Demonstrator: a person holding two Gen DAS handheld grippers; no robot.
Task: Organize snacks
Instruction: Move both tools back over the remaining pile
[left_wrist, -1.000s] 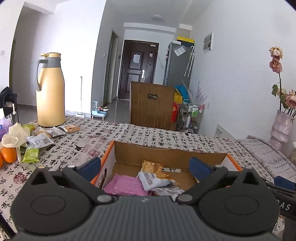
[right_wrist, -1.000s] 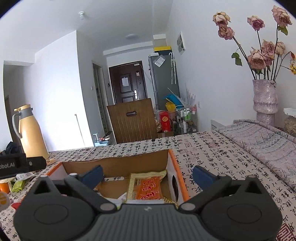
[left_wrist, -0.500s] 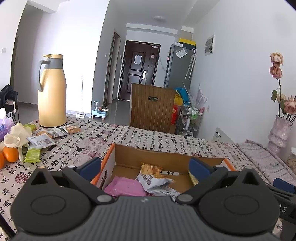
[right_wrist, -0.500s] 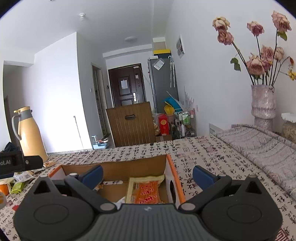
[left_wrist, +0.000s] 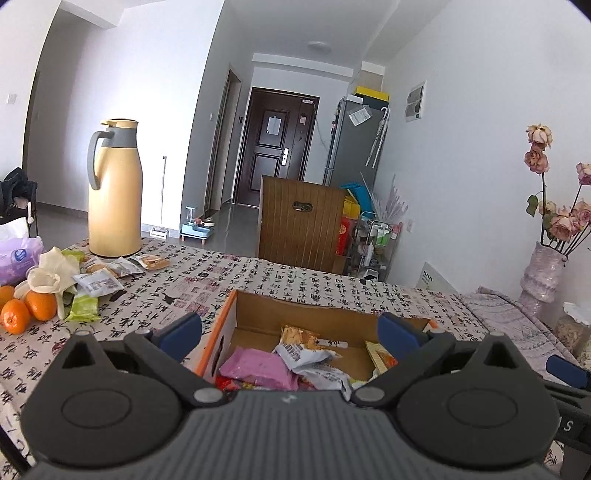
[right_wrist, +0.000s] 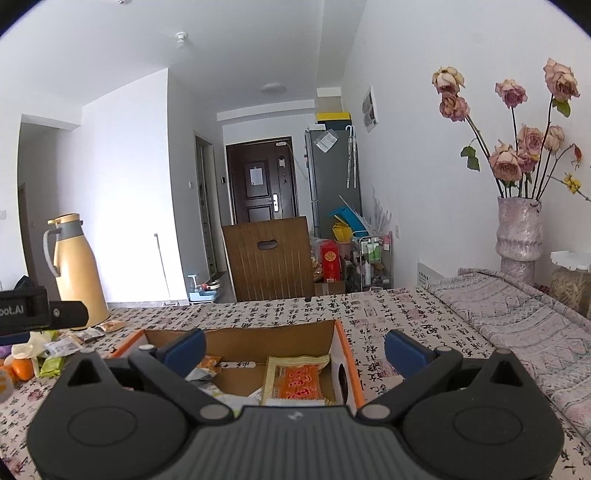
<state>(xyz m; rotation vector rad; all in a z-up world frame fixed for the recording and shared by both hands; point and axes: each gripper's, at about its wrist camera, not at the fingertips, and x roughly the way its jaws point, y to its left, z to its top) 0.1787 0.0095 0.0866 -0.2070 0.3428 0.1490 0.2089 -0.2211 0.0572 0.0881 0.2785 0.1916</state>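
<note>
Both the left tongs (left_wrist: 289, 333) and right tongs (right_wrist: 294, 346) had risen slightly, spread and empty, above the open orange-edged cardboard box (left_wrist: 314, 316). Loose snack packets (left_wrist: 96, 283) remained at ten o'clock on the worktop (left_wrist: 207, 280), probably next.

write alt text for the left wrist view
An open hand-held gripper hovers over a cardboard box holding snack packets on a patterned tablecloth. More packets, oranges and a yellow flask sit to the left.
</note>
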